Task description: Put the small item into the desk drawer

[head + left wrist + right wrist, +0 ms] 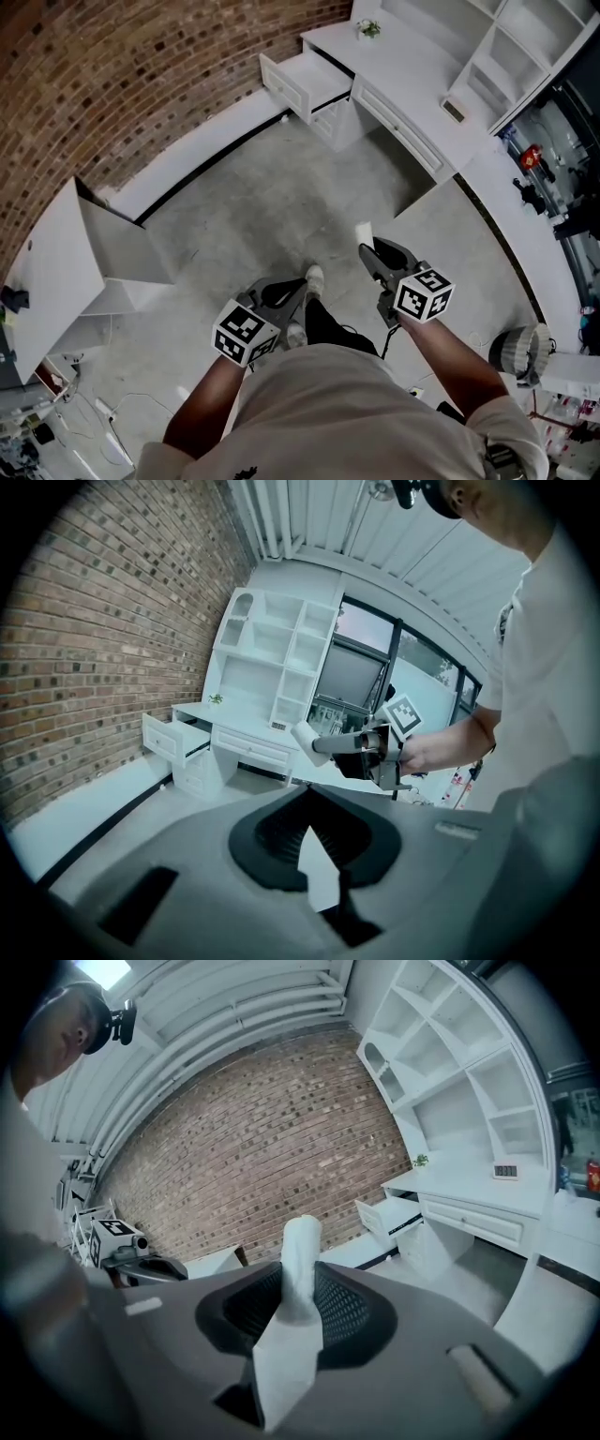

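At the far left of the head view we see a white cabinet point(56, 272) near the brick wall point(112, 84). Next, over the grey floor point(262, 206), comes the left gripper point(298, 287). In its own view we see its jaws drawn together at the tips, with nothing between them. Well ahead of it, the desk drawer point(305, 82) stands pulled out and open. To the right, the right gripper point(369, 249) has its jaws partly apart and clamped on the small item point(364, 232), a white roll-like piece that sticks out beyond the tips. So we find the item up in the air, well apart from the drawer. Further right runs the white desk point(403, 70), with a small plant point(368, 29) on top, and white shelves point(525, 47) rise at its right end.
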The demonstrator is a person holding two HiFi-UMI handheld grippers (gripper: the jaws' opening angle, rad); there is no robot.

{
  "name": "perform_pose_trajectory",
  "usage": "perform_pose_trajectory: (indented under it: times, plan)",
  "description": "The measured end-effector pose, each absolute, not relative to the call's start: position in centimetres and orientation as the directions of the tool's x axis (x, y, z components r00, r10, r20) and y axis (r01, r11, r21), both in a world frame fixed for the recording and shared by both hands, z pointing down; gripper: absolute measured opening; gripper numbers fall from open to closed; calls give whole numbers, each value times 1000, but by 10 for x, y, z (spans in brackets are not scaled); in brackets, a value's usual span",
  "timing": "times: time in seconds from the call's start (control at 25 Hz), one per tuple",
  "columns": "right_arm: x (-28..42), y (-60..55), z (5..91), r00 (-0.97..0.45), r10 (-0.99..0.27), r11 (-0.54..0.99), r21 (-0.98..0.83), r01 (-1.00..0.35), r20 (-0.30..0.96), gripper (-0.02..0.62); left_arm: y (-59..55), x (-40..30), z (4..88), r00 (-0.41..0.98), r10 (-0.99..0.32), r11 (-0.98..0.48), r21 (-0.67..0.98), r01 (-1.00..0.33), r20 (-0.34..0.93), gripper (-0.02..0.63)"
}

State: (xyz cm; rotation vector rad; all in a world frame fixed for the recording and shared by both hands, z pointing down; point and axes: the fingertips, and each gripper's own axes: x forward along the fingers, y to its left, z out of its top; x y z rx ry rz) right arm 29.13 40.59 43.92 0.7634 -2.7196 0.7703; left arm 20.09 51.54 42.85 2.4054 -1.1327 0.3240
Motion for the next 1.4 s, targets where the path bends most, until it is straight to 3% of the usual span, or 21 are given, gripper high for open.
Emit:
perform_pose_trajectory:
  times: [0.76, 1.16, 1.4]
  plan:
    - [217, 175, 465, -865, -393, 732, -463, -500, 311, 124, 286, 153, 424, 617, -639, -566, 263, -781, 459, 6]
    - [168, 103, 473, -823, -465, 695, -442, -568, 326, 124, 207, 98, 429, 678, -597, -632, 270, -726, 429, 6]
    - [103, 53, 473, -761, -552, 639, -413, -649, 342, 124, 152, 23, 425, 743, -528, -715, 257, -650, 411, 6]
